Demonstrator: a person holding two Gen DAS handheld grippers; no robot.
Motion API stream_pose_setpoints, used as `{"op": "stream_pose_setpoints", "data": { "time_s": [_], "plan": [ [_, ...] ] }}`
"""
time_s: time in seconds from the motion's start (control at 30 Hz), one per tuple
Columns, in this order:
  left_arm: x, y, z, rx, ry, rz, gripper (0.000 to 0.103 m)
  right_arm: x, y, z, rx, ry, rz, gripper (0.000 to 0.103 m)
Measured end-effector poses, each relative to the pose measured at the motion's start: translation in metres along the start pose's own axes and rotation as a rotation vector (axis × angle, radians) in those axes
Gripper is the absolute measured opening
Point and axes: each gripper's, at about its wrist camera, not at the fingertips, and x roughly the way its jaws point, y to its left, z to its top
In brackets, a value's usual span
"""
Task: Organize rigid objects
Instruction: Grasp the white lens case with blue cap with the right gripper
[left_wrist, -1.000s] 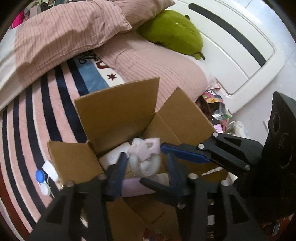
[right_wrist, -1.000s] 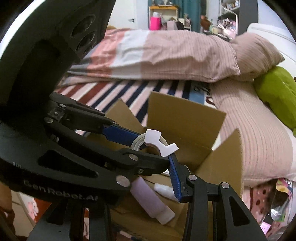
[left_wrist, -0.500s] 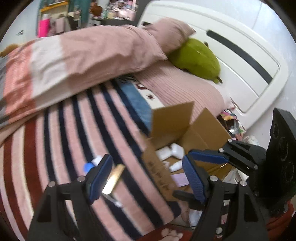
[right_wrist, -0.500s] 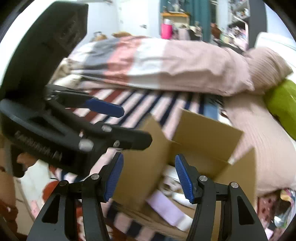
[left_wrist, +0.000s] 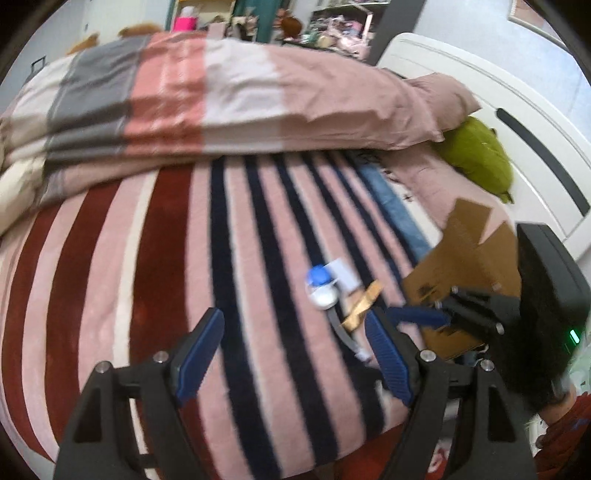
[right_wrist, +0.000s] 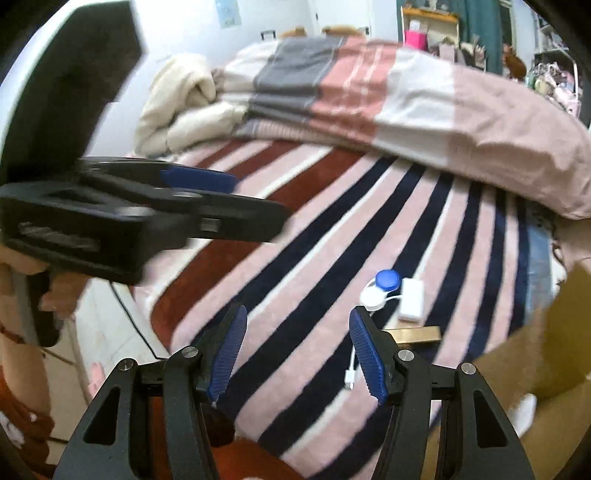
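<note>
A blue-and-white contact lens case (left_wrist: 320, 287) (right_wrist: 380, 286), a white charger block (right_wrist: 412, 299) with a cable (right_wrist: 352, 371), and a gold bar-shaped object (left_wrist: 364, 304) (right_wrist: 417, 334) lie on the striped blanket (left_wrist: 221, 258). A cardboard box (left_wrist: 469, 266) stands to their right, and its edge shows in the right wrist view (right_wrist: 546, 354). My left gripper (left_wrist: 293, 356) is open and empty, hovering left of the objects. My right gripper (right_wrist: 297, 352) is open and empty, just left of the gold object. It shows in the left wrist view (left_wrist: 476, 310).
A folded striped duvet (left_wrist: 221, 96) lies across the bed's far side. A green plush toy (left_wrist: 476, 155) and pink pillow (left_wrist: 439, 92) sit by the white headboard (left_wrist: 535, 122). A cream blanket (right_wrist: 177, 107) is piled at the far left. The bed's near edge is just below the grippers.
Both grippers swung left, away from the cardboard box. The tape roll the left gripper held a second ago is gone and both grippers are open over the blanket.
</note>
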Motion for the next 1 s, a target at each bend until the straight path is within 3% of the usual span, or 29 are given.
{"op": "stream_pose_setpoints", "data": {
  "time_s": [0.3,0.57,0.6,0.7,0.8,1.0],
  "plan": [
    [0.021,0.037,-0.031,-0.057,0.031,0.019,0.076,0.093,-0.043,-0.002,0.011,0.037,-0.161,0.054],
    [0.028,0.044,-0.036,-0.071,0.042,0.002,0.076,0.124,-0.053,-0.003,0.016,0.09,-0.221,0.035],
    [0.028,0.044,-0.036,-0.073,0.042,0.0,0.076,0.124,-0.053,-0.003,0.019,0.085,-0.223,0.027],
    [0.027,0.044,-0.036,-0.075,0.04,-0.007,0.076,0.122,-0.052,-0.003,0.012,0.072,-0.233,0.026],
    [0.026,0.042,-0.035,-0.072,0.038,-0.009,0.076,0.119,-0.048,-0.005,0.016,0.073,-0.197,0.026],
    [0.022,0.041,-0.035,-0.07,0.039,0.0,0.076,0.107,-0.021,-0.017,-0.044,0.093,0.009,0.027]
  ]
}}
